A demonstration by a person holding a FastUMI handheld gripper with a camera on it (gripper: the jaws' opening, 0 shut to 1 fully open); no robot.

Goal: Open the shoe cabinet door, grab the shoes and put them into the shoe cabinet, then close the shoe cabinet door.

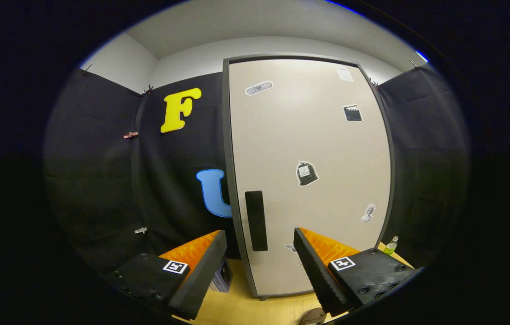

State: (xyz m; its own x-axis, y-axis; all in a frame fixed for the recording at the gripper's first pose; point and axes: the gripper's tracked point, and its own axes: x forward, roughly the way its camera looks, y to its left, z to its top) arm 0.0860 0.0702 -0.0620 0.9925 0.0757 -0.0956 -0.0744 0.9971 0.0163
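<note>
Facing the shut cabinet door [309, 176], I held my gripper [260, 253] spread wide and empty, its fingers bracketing the dark handle slot [256, 220] just ahead because opening came first, with what looked like a shoe [313, 317] below them.

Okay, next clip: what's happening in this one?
A person holds the gripper, fingers open and empty, facing a tall shoe cabinet whose door is shut. The dark vertical handle near the door's left edge sits just beyond the fingers, untouched. A small bottle stands on the floor to the cabinet's right.
</note>
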